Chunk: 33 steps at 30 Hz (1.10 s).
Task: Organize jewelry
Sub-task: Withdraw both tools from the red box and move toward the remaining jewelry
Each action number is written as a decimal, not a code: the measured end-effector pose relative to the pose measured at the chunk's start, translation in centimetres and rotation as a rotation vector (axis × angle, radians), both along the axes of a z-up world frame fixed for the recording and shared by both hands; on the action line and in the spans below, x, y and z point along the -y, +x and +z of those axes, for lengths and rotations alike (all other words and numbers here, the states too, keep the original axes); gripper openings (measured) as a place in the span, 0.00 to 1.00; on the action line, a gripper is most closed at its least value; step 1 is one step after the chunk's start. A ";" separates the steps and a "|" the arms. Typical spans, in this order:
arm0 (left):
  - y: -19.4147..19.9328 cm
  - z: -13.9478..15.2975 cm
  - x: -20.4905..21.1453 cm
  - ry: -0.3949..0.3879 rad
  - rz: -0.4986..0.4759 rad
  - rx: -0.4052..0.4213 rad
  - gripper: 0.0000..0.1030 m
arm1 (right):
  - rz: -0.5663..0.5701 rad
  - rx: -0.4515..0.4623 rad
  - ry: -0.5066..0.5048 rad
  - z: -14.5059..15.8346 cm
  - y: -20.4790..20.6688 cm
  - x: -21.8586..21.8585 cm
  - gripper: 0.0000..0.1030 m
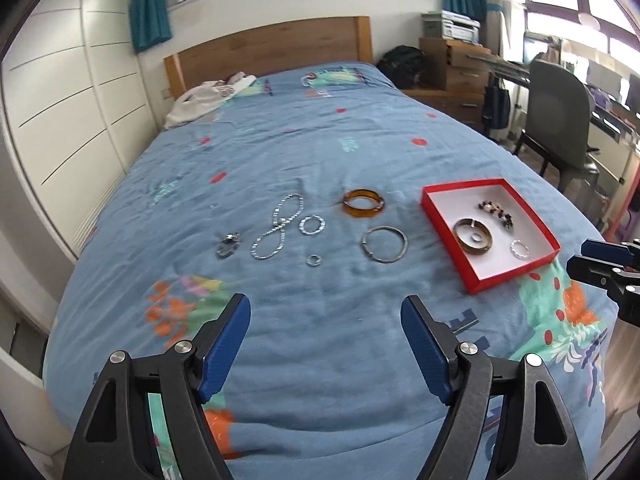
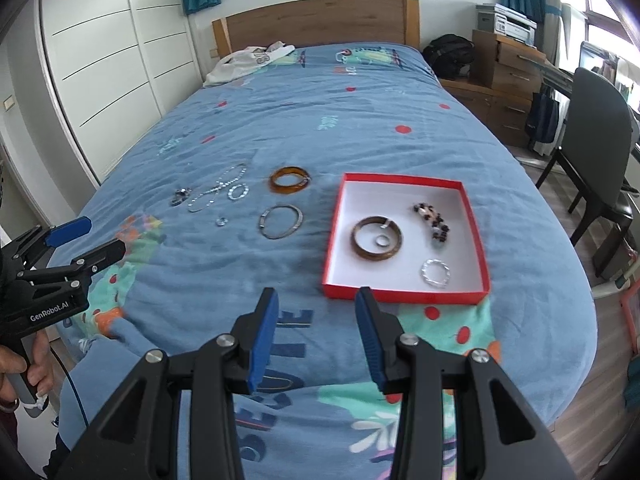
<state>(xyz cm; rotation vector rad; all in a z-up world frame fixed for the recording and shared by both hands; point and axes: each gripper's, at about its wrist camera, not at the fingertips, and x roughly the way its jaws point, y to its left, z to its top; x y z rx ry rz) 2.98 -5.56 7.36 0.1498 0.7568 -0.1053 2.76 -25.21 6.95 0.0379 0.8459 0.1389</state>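
A red box [image 1: 472, 286] [image 2: 404, 295] with a white floor lies on the blue bedspread. In it are a brown bangle [image 2: 376, 238], a small ring [image 2: 382, 241], a beaded bracelet [image 2: 432, 220] and a silver ring bracelet [image 2: 435, 273]. Left of the box lie an amber bangle [image 1: 363, 203] [image 2: 289, 179], a silver bangle [image 1: 385, 244] [image 2: 280, 221], a silver chain [image 1: 278, 226], a twisted silver ring [image 1: 312, 225], a small ring [image 1: 314, 260] and a pendant [image 1: 229, 245]. My left gripper [image 1: 326, 312] is open and empty, near the silver bangle. My right gripper [image 2: 316, 300] is open and empty before the box's near edge.
A wooden headboard [image 1: 276, 48] and a crumpled white garment [image 1: 208, 98] are at the far end of the bed. White wardrobe doors [image 1: 68, 92] stand left. A desk chair [image 2: 592, 132], drawers and a backpack [image 2: 448, 56] stand right.
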 end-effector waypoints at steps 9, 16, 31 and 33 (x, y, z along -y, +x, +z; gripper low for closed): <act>-0.9 -1.1 -3.4 -0.003 0.070 -0.013 0.81 | 0.049 0.000 0.007 -0.6 1.0 -3.7 0.38; -0.3 -2.5 -5.6 -0.012 0.126 -0.044 0.83 | 0.064 -0.020 0.011 -1.9 2.2 -5.4 0.38; 3.7 -5.7 -7.4 -0.026 0.149 -0.122 0.84 | 0.061 -0.024 0.028 -3.5 5.7 -6.6 0.54; 4.3 -6.2 -8.0 -0.039 0.157 -0.131 0.84 | 0.063 -0.029 0.033 -3.9 6.3 -6.9 0.55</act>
